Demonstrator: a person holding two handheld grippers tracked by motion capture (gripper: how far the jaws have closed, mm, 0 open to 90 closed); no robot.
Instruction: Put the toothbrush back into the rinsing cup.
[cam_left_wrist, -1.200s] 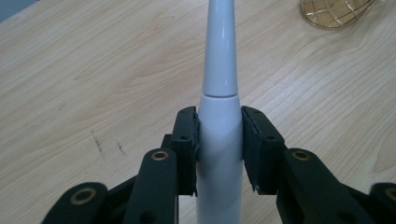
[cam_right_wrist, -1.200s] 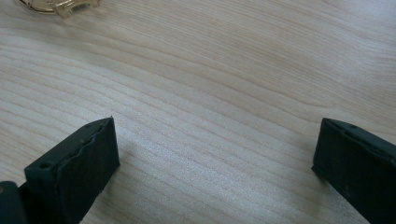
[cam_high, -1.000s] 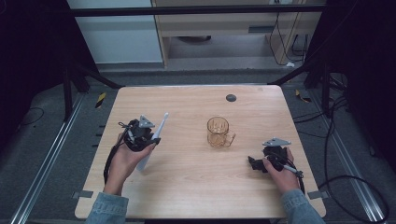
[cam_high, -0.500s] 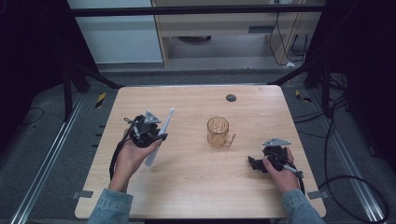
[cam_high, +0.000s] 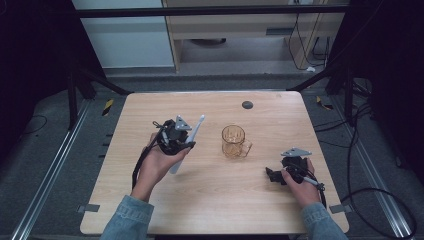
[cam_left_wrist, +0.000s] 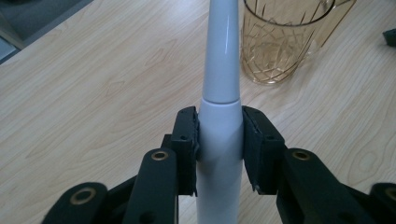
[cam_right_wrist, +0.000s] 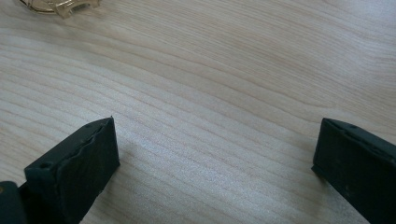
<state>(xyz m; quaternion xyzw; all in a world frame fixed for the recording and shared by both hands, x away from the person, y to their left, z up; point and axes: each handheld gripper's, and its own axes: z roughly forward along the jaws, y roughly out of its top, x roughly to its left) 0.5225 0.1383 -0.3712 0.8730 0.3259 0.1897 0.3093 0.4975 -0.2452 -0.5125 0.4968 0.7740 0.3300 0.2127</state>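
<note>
A white electric toothbrush (cam_left_wrist: 220, 93) is clamped by its thick handle between the black jaws of my left gripper (cam_left_wrist: 219, 140). In the high view the left gripper (cam_high: 181, 145) holds the toothbrush (cam_high: 194, 131) tilted above the table, its slim neck pointing toward the amber glass mug (cam_high: 234, 141). The amber glass mug (cam_left_wrist: 285, 37) stands upright just beyond the brush neck in the left gripper view. My right gripper (cam_high: 271, 175) rests low over the table's right front; its jaws (cam_right_wrist: 219, 168) stand wide apart with only bare wood between them.
The light wooden table (cam_high: 215, 200) has a small dark round disc (cam_high: 247, 105) near its far edge. The mug's handle (cam_right_wrist: 70, 7) peeks into the right gripper view at top left. Dark floor, cables and metal frame legs surround the table.
My left hand has carried the toothbrush to the right, closer to the mug, and a little higher. The right hand has stayed where it was.
</note>
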